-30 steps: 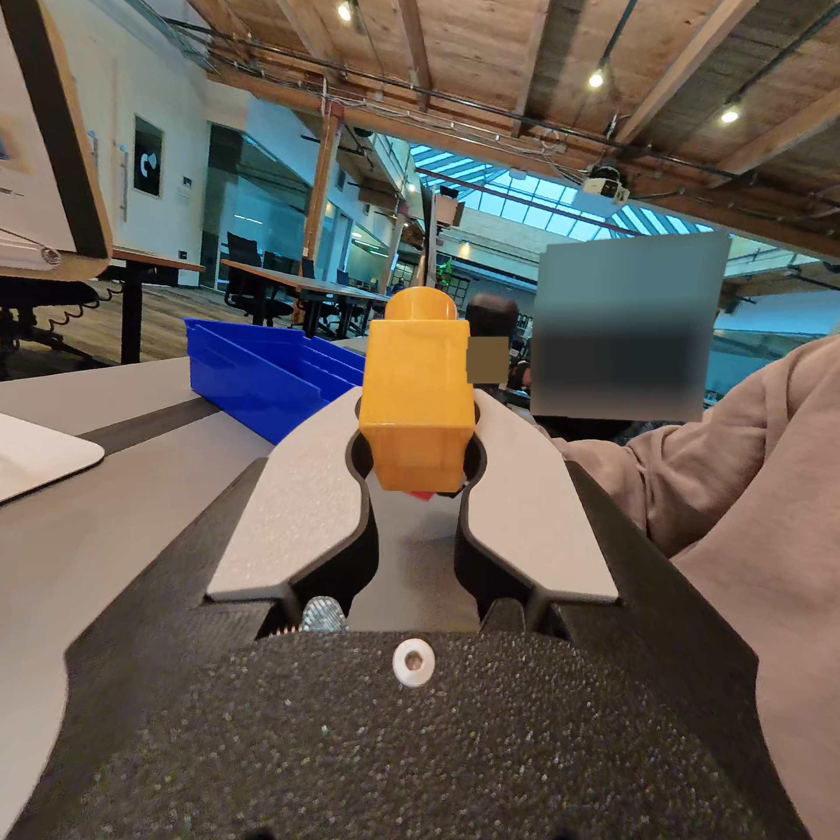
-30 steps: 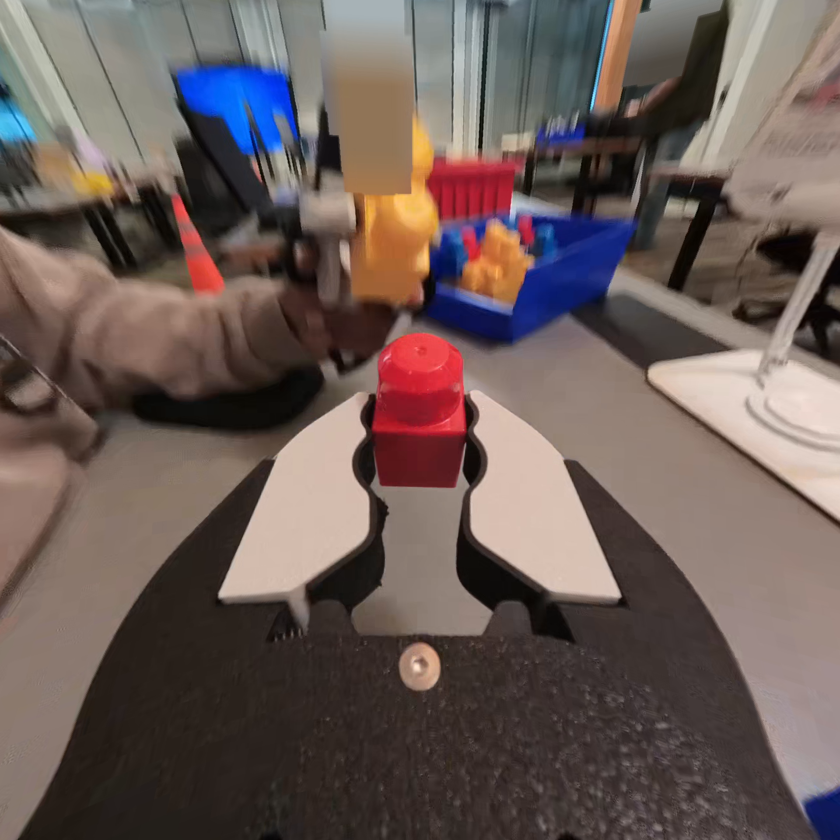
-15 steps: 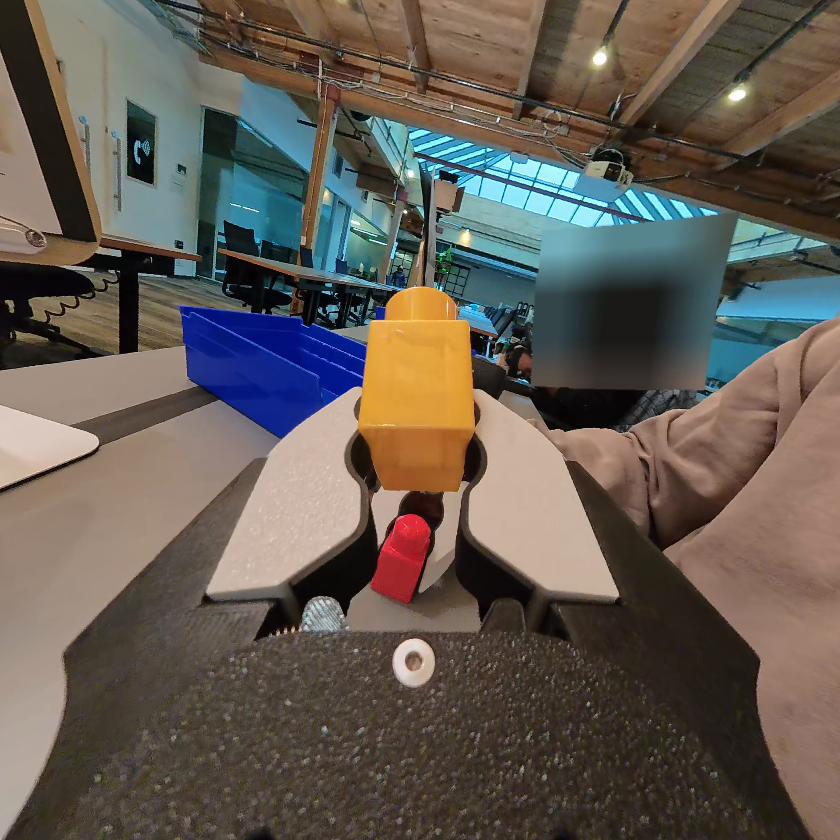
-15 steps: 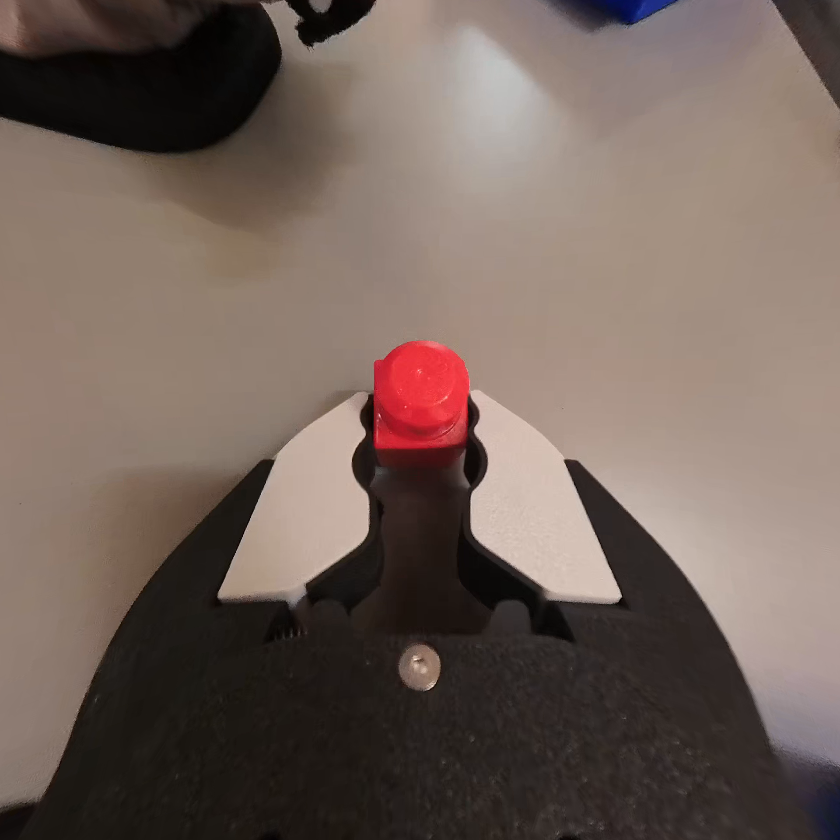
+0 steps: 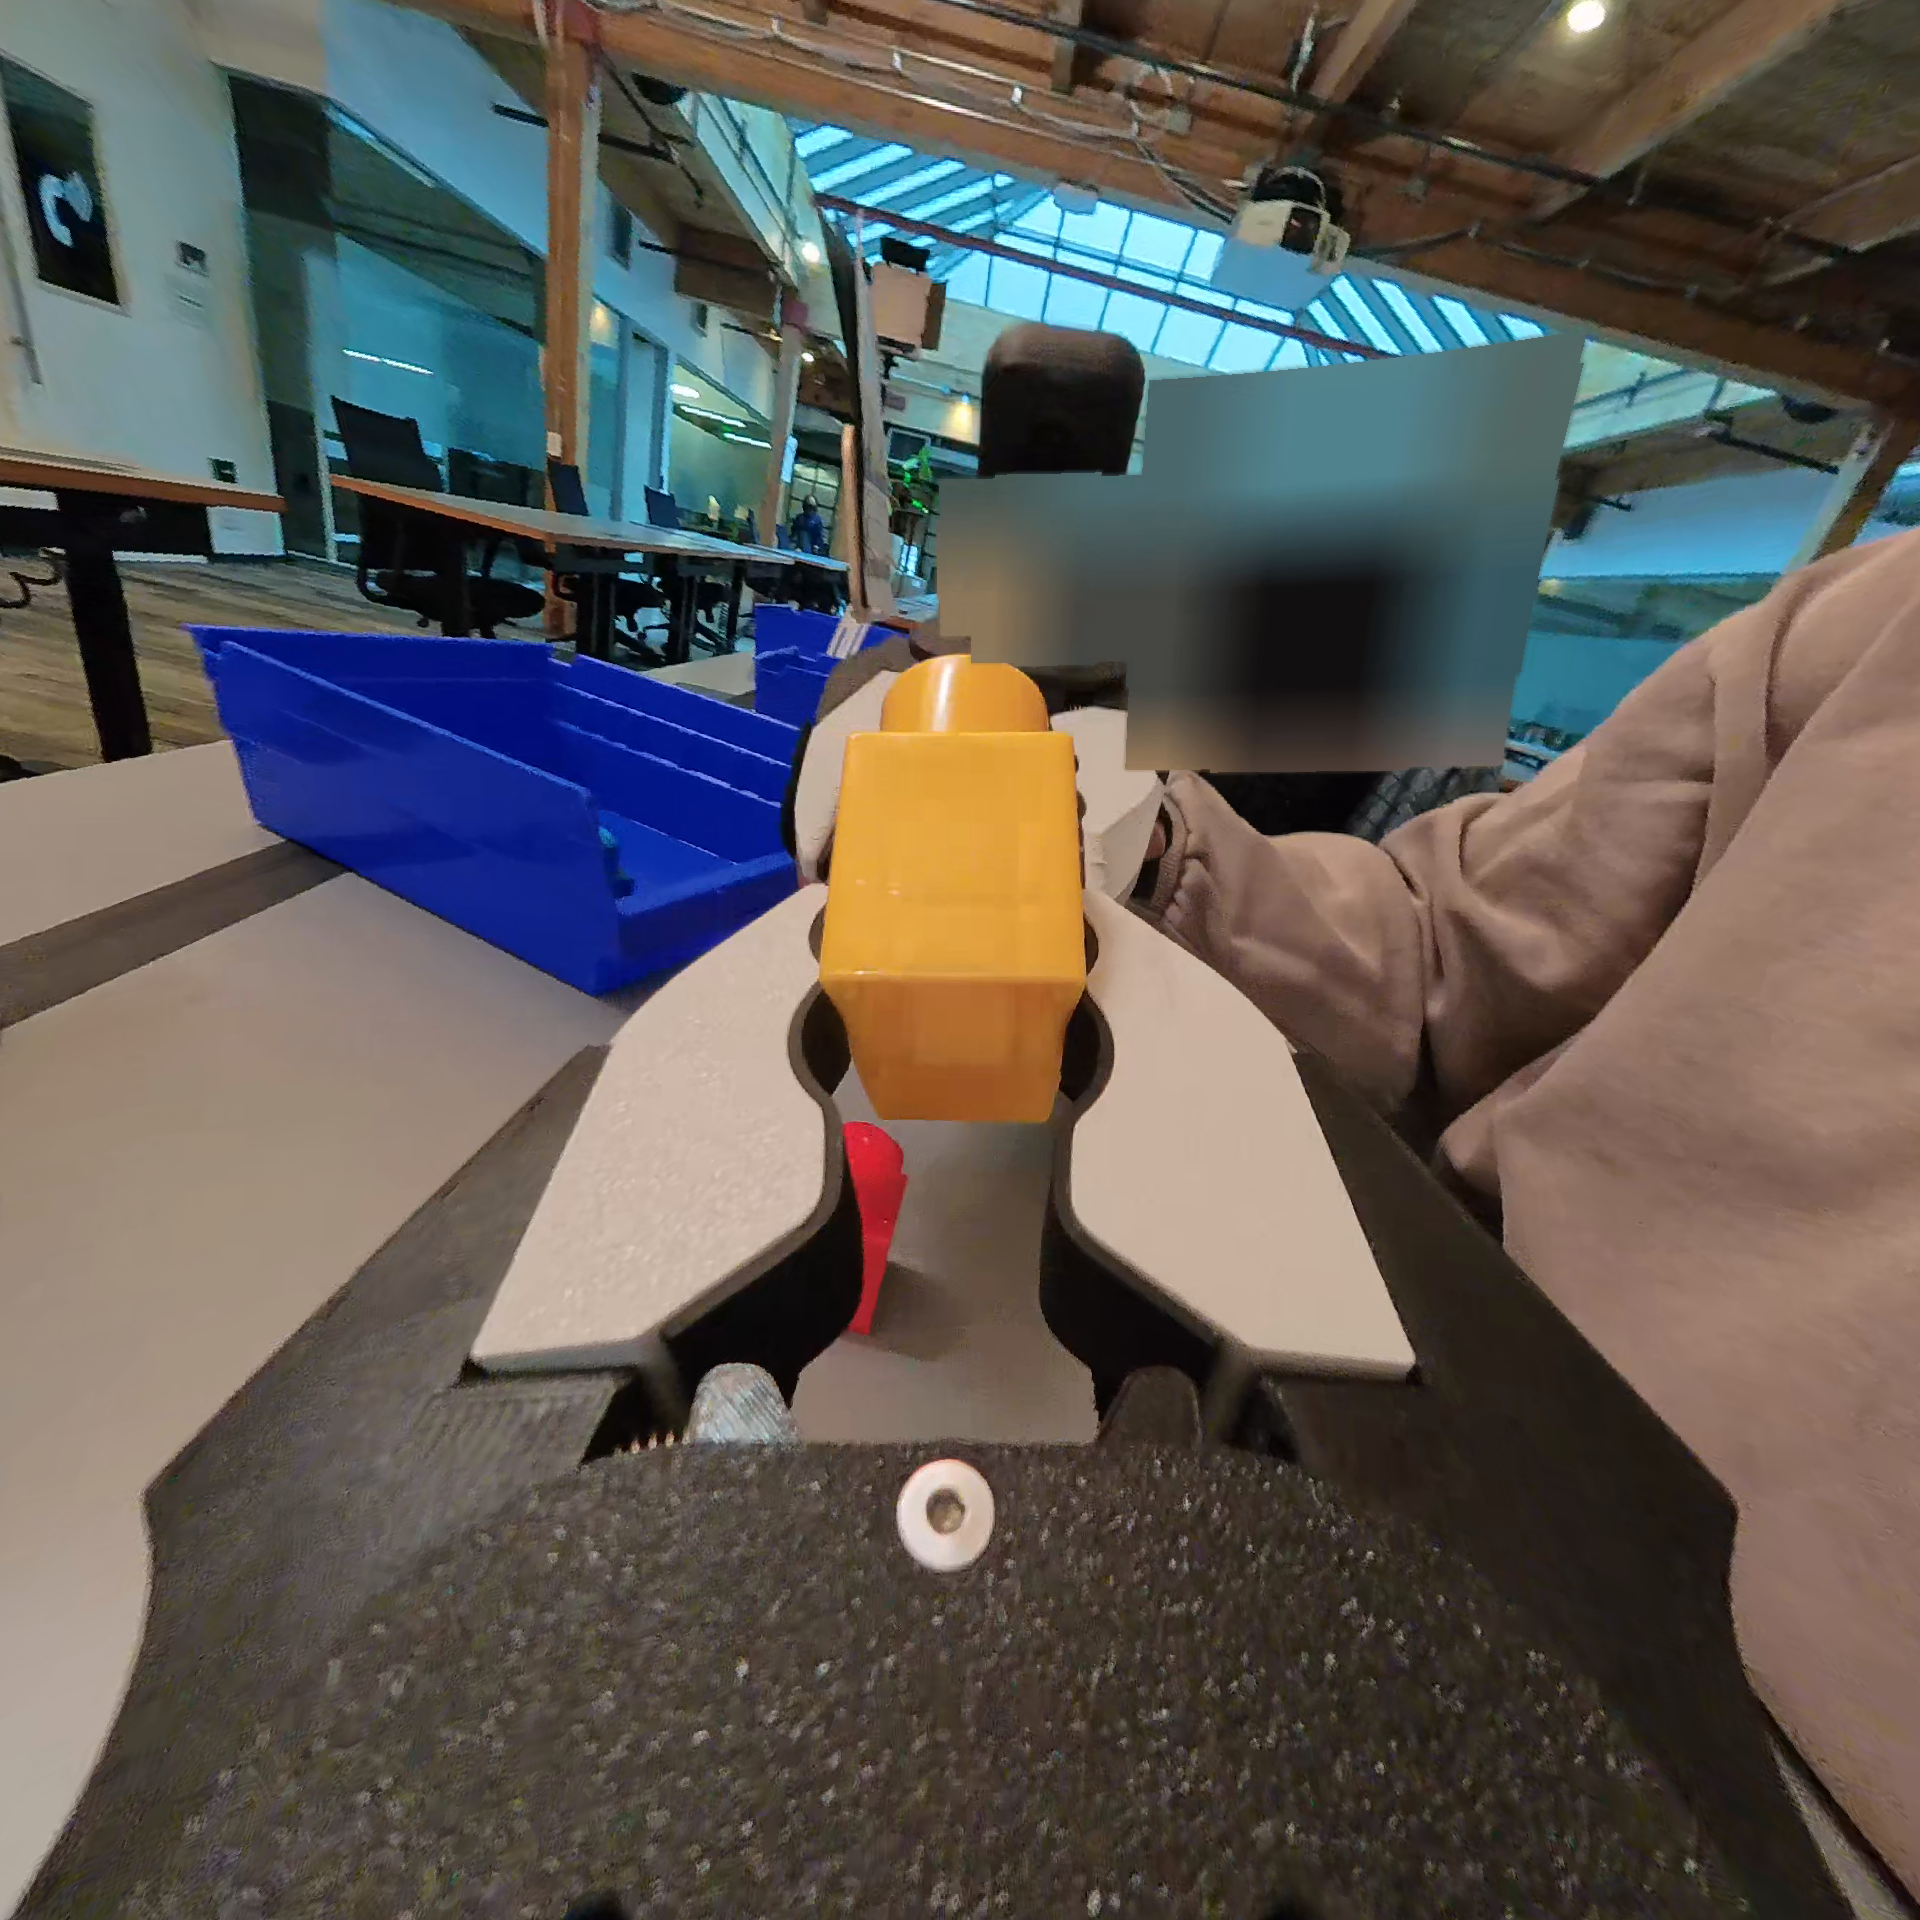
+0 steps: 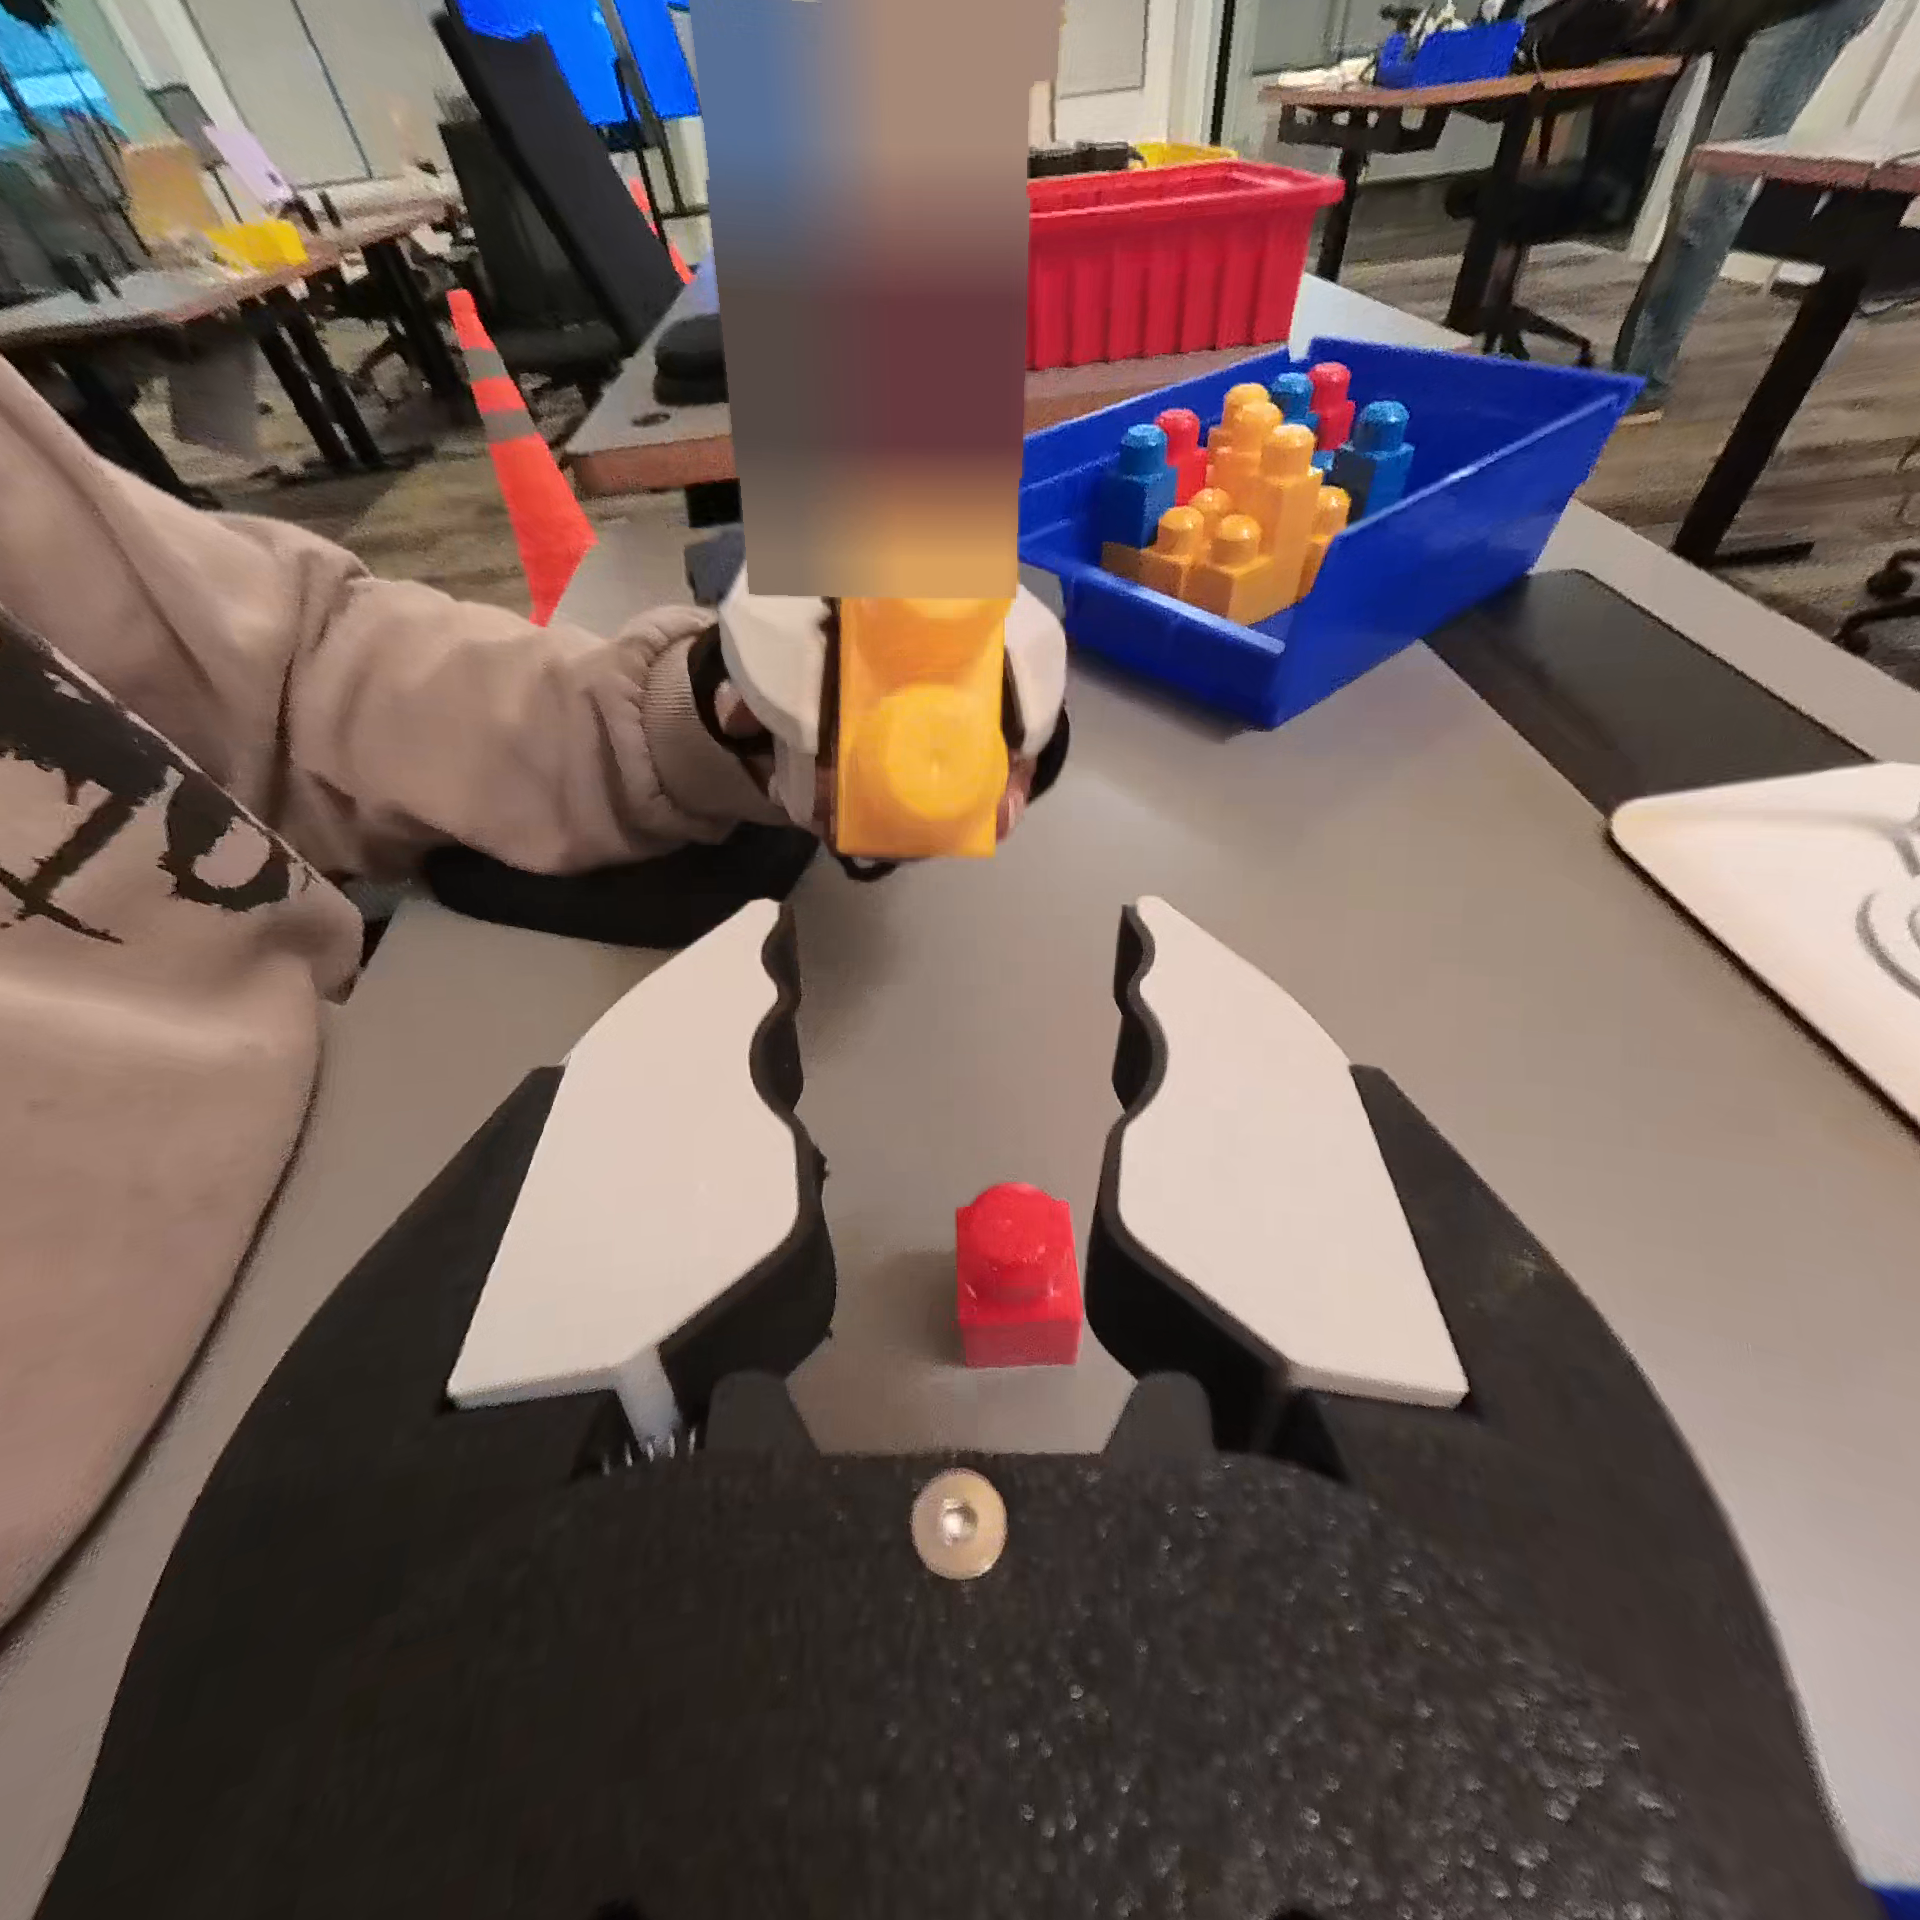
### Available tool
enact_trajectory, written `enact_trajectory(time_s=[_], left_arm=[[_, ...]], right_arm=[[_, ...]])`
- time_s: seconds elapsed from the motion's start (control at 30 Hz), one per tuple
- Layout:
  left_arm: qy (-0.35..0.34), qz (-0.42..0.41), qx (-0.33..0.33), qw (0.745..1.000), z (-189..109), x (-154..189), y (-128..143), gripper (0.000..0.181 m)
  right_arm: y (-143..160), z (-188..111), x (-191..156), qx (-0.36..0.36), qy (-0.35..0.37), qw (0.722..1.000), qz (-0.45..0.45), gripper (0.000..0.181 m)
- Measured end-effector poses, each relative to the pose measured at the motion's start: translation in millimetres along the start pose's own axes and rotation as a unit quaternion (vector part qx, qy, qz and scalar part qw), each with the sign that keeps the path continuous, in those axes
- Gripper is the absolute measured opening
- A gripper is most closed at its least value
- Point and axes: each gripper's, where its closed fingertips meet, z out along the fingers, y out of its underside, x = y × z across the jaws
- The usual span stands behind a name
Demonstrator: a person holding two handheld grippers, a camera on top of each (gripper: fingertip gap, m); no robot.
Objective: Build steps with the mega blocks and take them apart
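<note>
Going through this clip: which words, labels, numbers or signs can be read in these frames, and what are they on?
On the sweatshirt: black lettering, cut off by the frame edge; I do not transcribe it.
On the dark wall poster: a white symbol, no legible words.
On the small wall plaque: too small to read.
On the yellow block, red block and blue bin: no writing visible.

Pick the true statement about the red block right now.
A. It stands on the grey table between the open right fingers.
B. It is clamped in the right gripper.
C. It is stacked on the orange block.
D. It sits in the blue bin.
A: the red block stands free on the table, the right gripper open around it.
</note>
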Motion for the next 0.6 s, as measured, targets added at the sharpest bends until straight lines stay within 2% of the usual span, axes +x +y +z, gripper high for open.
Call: enact_trajectory(time_s=[0.13, 0.23, 0.37, 0.4, 0.47, 0.6], left_arm=[[0.015, 0.014, -0.026, 0.999, 8.5, 9.4, 10.8, 0.039], [0.022, 0.020, -0.038, 0.999, 12.0, 13.1, 16.1, 0.040], [0.021, 0.034, -0.037, 0.999, 16.2, 17.0, 16.6, 0.041], [0.019, 0.038, -0.033, 0.999, 16.7, 17.3, 15.5, 0.046], [0.005, 0.041, -0.031, 0.999, 15.2, 12.9, 13.7, 0.057], [-0.065, 0.053, -0.017, 0.996, 5.2, -9.3, 4.6, 0.044]], right_arm=[[-2.9, 8.2, -17.2, -0.009, -0.027, 1.000, -0.008, 0.049], [1.3, 11.3, -21.4, -0.014, -0.037, 0.999, -0.011, 0.031], [-1.0, 4.5, -25.7, -0.007, -0.053, 0.999, -0.010, 0.028], [-2.3, 2.1, -26.2, -0.013, -0.050, 0.999, -0.018, 0.028], [-8.6, -8.6, -22.1, -0.027, -0.035, 0.998, -0.037, 0.028], [-35.9, -59.9, 12.2, -0.055, 0.026, 0.996, -0.067, 0.028]])
